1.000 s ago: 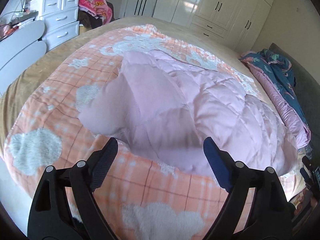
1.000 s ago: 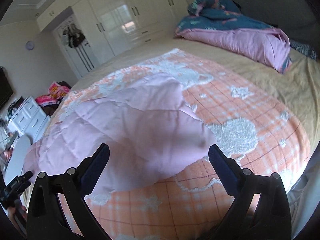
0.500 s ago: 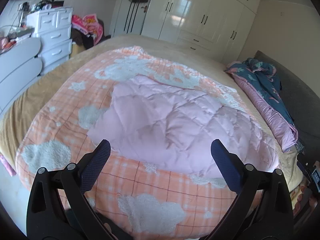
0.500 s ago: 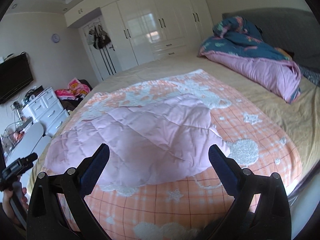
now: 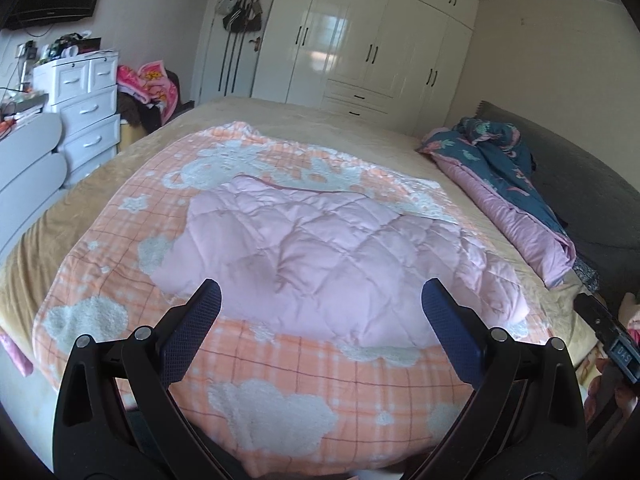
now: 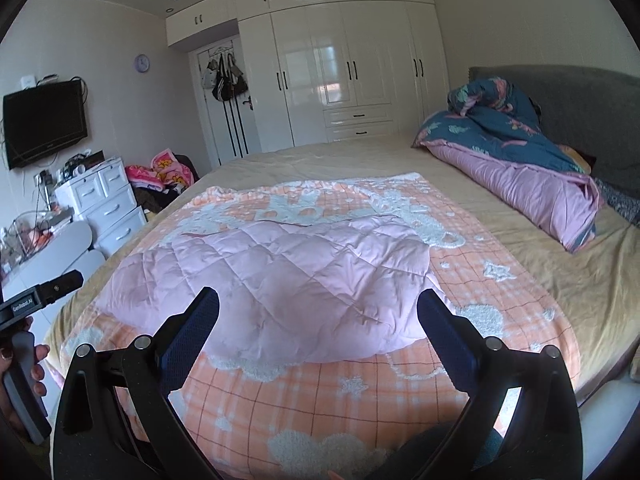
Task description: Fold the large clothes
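A pink quilted garment (image 5: 320, 256) lies folded on an orange checked blanket (image 5: 260, 364) on the bed; it also shows in the right wrist view (image 6: 288, 280), on the same blanket (image 6: 320, 396). My left gripper (image 5: 320, 300) is open and empty, held above and in front of the garment's near edge. My right gripper (image 6: 318, 304) is open and empty, also back from the garment and above its near edge. Neither gripper touches the cloth.
A rolled pink and blue duvet (image 6: 516, 168) lies at the bed's right by a grey headboard (image 6: 580, 104). White drawers (image 5: 88, 108) stand left of the bed. White wardrobes (image 6: 344, 72) line the far wall. The left gripper's handle (image 6: 40, 296) shows in the right wrist view.
Both grippers have pulled back and risen away from the garment, so more of the room shows. The garment's raised flaps now lie flat in a folded shape.
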Action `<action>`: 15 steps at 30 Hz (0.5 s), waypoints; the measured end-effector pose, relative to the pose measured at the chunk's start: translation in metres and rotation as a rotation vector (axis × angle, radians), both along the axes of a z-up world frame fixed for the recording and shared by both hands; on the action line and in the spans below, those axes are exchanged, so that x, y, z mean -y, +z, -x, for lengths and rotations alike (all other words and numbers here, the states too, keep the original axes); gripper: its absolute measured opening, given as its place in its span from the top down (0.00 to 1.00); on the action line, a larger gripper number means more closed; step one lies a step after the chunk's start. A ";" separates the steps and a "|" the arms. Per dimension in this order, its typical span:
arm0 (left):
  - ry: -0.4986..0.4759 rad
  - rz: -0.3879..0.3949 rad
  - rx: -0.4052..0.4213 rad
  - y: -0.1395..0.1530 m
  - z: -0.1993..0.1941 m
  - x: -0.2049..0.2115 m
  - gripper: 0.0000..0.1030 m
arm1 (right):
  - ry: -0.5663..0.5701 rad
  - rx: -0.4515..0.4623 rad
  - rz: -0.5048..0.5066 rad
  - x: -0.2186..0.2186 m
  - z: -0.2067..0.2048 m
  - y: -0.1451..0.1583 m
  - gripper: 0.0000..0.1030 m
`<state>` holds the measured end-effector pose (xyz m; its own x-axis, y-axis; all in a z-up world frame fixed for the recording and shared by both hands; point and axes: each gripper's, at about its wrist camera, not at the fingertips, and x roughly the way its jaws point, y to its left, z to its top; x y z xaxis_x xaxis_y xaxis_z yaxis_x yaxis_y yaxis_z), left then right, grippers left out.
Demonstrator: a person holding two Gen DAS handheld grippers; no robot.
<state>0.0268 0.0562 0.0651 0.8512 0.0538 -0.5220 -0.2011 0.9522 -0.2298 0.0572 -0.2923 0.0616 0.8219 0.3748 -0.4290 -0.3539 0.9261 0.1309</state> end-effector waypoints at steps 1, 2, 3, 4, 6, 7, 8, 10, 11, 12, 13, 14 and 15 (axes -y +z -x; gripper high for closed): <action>-0.006 0.001 0.002 -0.002 0.001 0.002 0.09 | 0.003 0.007 0.012 -0.001 0.003 -0.001 0.04; -0.014 0.000 0.005 -0.004 0.003 0.006 0.09 | 0.008 0.012 0.021 -0.002 0.007 -0.003 0.04; -0.022 -0.002 0.004 -0.007 0.005 0.010 0.09 | 0.011 0.016 0.027 -0.003 0.009 -0.005 0.04; -0.028 -0.003 0.005 -0.008 0.006 0.013 0.09 | 0.013 0.020 0.034 -0.003 0.013 -0.009 0.04; -0.040 0.005 0.010 -0.014 0.010 0.018 0.09 | 0.014 0.028 0.042 -0.002 0.018 -0.015 0.04; -0.043 0.014 0.017 -0.017 0.013 0.020 0.09 | 0.014 0.030 0.047 -0.002 0.021 -0.019 0.04; -0.049 0.017 0.020 -0.018 0.014 0.021 0.09 | 0.011 0.029 0.048 -0.001 0.023 -0.021 0.04; -0.067 0.005 0.005 -0.024 0.014 0.026 0.09 | 0.008 0.017 0.038 0.001 0.027 -0.030 0.04; -0.071 -0.006 -0.012 -0.027 0.014 0.029 0.09 | 0.012 0.004 0.032 0.001 0.029 -0.036 0.04; -0.070 -0.009 -0.024 -0.031 0.013 0.030 0.09 | 0.014 -0.002 0.030 0.002 0.030 -0.040 0.04; -0.072 -0.006 -0.030 -0.035 0.013 0.032 0.09 | 0.017 -0.006 0.033 0.001 0.030 -0.043 0.04; -0.073 -0.003 -0.034 -0.037 0.013 0.033 0.09 | 0.017 -0.011 0.045 -0.001 0.030 -0.046 0.04; -0.079 -0.004 -0.037 -0.040 0.013 0.034 0.09 | 0.017 -0.017 0.056 -0.003 0.028 -0.049 0.04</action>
<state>0.0143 0.0217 0.0252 0.8332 -0.0109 -0.5528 -0.1335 0.9663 -0.2203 0.0288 -0.2896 0.0129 0.8080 0.3633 -0.4638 -0.3674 0.9261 0.0855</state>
